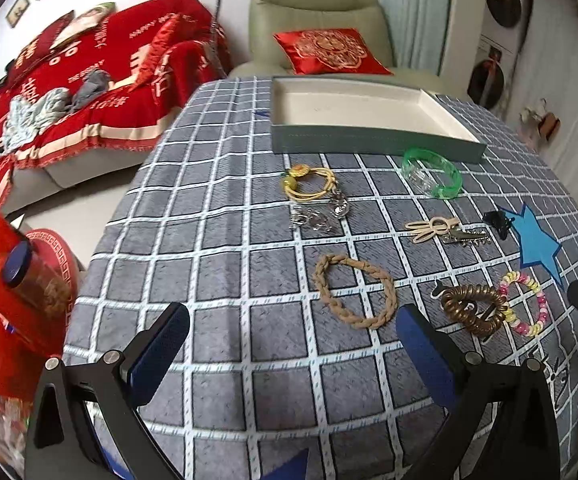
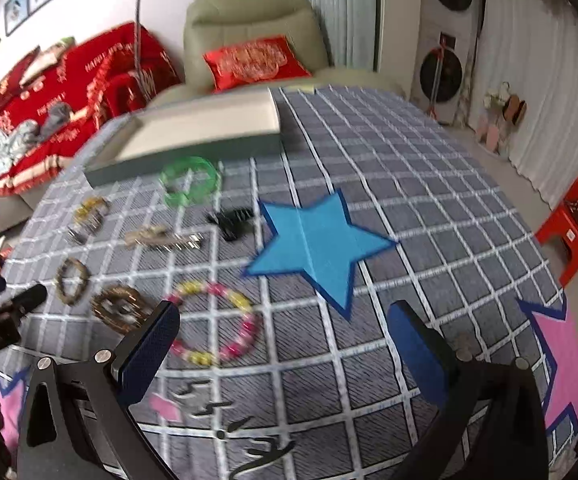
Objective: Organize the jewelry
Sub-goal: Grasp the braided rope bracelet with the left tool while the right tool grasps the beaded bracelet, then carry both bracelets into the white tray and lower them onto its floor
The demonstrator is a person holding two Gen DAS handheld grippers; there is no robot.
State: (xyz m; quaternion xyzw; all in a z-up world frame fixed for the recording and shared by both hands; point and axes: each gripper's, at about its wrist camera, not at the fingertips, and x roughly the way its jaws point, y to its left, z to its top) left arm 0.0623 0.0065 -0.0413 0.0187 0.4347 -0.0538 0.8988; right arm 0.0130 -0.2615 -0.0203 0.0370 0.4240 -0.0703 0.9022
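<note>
Both sets of jaws stand wide apart and hold nothing: your left gripper (image 1: 293, 316) hovers just short of the braided tan bracelet (image 1: 353, 291), and your right gripper (image 2: 285, 312) hangs over the bead bracelet (image 2: 217, 323).

The jewelry lies loose on the checked tablecloth (image 1: 225, 240), and the shallow tray (image 1: 373, 148) at the far side looks empty. The braid is probably light and floppy; pinch across one side of the loop, not the open middle. The beads look hard and round, so they may roll or slip out of the pads; close on the strand itself.

The coiled bronze hair tie (image 1: 473, 308) touches the bead bracelet, so lifting one may drag the other. The green bangle (image 1: 433, 174) sits just before the tray's near wall, and you will likely need to lift over both. The yellow cord bracelet (image 1: 309, 184) and the metal clips (image 1: 317, 216) are bunched together.
</note>
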